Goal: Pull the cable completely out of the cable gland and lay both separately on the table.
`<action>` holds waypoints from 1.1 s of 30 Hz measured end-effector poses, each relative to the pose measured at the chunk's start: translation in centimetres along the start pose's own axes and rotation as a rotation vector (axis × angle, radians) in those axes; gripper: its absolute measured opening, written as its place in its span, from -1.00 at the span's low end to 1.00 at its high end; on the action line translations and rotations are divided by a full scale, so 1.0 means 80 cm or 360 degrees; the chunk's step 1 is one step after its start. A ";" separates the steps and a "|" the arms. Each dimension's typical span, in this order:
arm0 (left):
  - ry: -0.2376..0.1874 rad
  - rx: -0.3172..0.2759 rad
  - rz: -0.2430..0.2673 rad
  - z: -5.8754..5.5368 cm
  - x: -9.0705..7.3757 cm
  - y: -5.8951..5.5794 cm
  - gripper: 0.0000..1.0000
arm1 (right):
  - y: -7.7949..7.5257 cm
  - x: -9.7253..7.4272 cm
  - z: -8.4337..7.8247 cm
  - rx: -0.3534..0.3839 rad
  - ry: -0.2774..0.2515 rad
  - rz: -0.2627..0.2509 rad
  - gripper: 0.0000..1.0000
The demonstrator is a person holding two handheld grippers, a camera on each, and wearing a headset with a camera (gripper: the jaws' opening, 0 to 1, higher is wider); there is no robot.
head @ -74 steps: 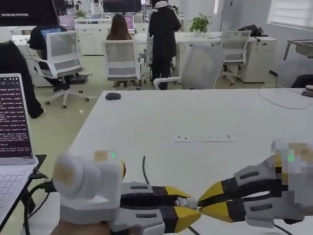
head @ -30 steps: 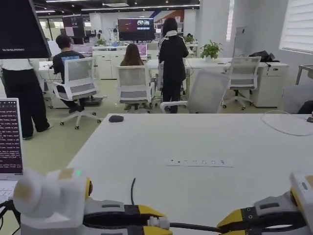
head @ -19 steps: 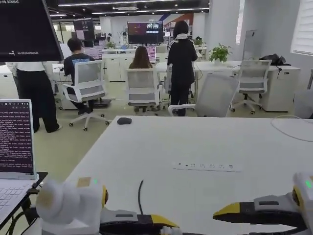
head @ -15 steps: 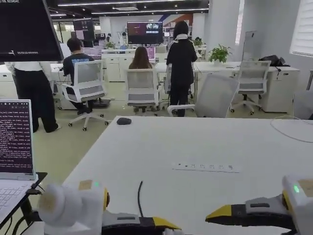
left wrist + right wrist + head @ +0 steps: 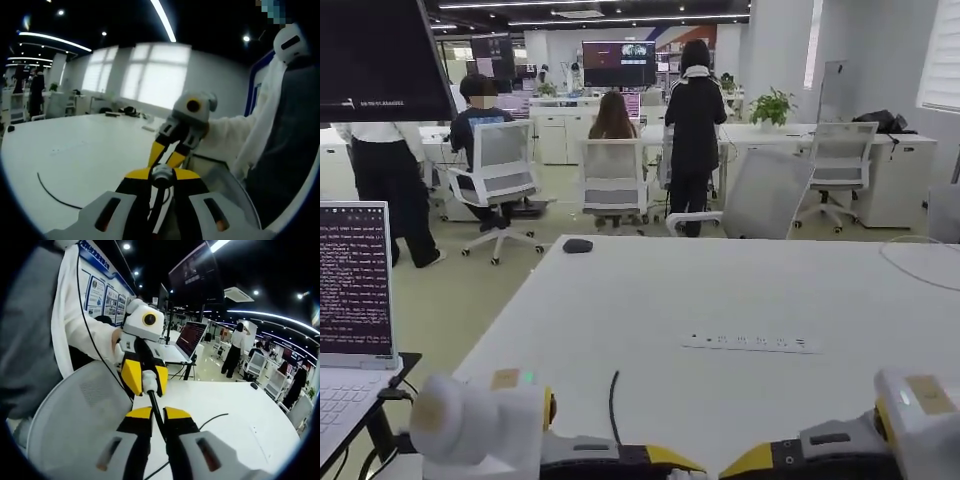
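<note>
Both are nearing again by the tabletop's [image 5: 720, 290] near edge; left gripper [image 5: 161, 174] pinching gland [image 5: 149, 381], right gripper [image 5: 154, 414] pinching cable [image 5: 153, 401]. Prob. regripping, cable not out yet.

Head view: the bottom edge cuts off the left gripper [image 5: 665, 463] and right gripper [image 5: 760, 462] at the jaws; I cannot read either grip there. The cable [image 5: 612, 405] passes behind the left gripper. Left gripper view: jaws cover most of the cable gland [image 5: 162, 174].

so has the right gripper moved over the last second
Yes: against the socket strip on the table, the right gripper has slid left, toward the left gripper.
</note>
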State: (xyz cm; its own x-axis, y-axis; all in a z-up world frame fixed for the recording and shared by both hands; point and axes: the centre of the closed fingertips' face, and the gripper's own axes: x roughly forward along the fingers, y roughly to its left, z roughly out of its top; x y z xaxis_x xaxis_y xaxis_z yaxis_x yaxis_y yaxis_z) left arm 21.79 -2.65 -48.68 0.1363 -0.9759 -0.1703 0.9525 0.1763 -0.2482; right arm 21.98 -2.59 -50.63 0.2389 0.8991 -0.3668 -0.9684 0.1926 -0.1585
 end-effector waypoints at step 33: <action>-0.0033 -0.0017 0.0129 0.001 -0.043 0.021 -0.66 | -0.022 -0.037 -0.043 0.0060 0.0138 -0.0108 -0.90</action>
State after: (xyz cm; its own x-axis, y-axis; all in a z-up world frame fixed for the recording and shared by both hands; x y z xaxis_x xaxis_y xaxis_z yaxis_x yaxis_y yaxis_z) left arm 22.97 1.02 -48.39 0.2184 -0.9608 -0.1706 0.9352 0.2560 -0.2446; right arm 23.20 -6.95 -52.39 0.3075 0.8465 -0.4346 -0.9515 0.2679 -0.1514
